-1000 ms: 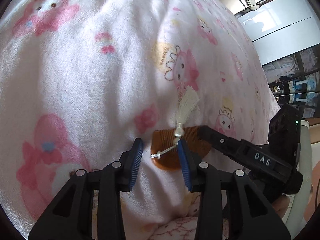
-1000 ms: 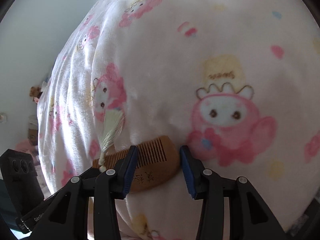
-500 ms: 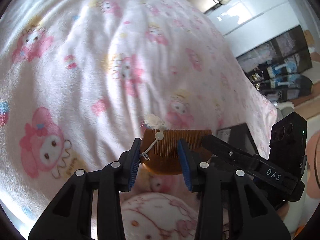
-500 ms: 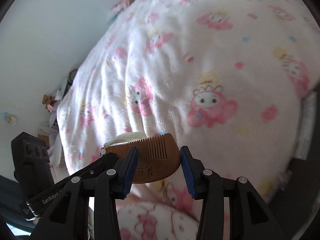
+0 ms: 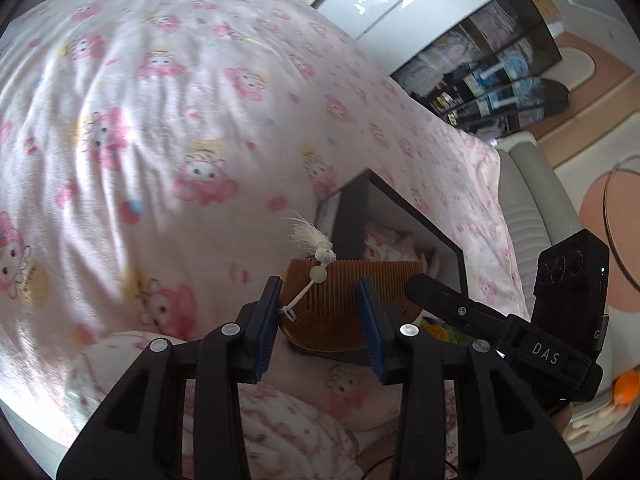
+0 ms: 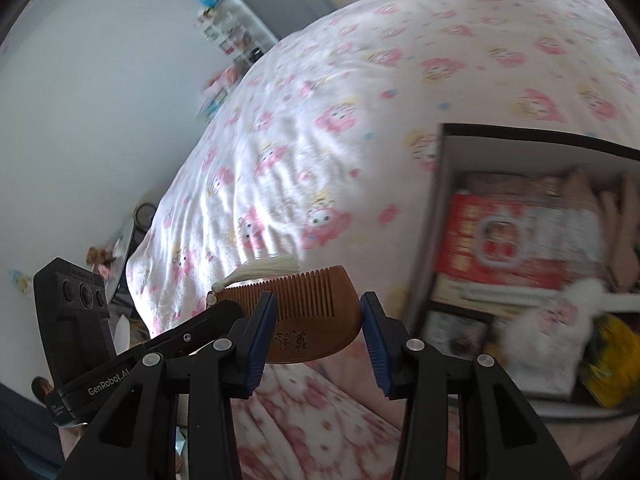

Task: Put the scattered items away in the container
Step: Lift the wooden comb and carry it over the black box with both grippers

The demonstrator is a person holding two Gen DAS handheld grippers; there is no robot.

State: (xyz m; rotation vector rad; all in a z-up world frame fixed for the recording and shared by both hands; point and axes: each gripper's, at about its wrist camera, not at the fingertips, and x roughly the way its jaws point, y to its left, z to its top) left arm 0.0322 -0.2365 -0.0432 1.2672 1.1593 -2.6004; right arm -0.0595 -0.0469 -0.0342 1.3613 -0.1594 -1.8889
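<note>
A brown wooden comb [image 5: 340, 300] with a white tassel [image 5: 310, 236] hangs in the air above the bed, teeth up. My left gripper [image 5: 317, 292] and right gripper [image 6: 318, 308] carry it together. Each has its jaws part way apart and the comb across its blue pads. The comb [image 6: 308, 316] shows carved characters on its spine in the right wrist view. One finger of the right gripper [image 5: 440, 300] meets its far end. The black box [image 6: 540, 142] lies on the bed to the right, holding a red packet [image 6: 500, 240] and a white plush [image 6: 560, 320]. The box [image 5: 352, 216] sits just behind the comb.
A white blanket [image 5: 180, 120] with pink cartoon prints covers the bed. A pink-patterned pillow [image 6: 320, 420] lies below the grippers. White wardrobes [image 5: 420, 4] and dark shelves [image 5: 500, 68] stand beyond the bed, and a white wall [image 6: 100, 100] is on the other side.
Both grippers have risen off the blanket with the comb between them and swung toward the black box, which has come into view. The tassel has flipped up off the blanket.
</note>
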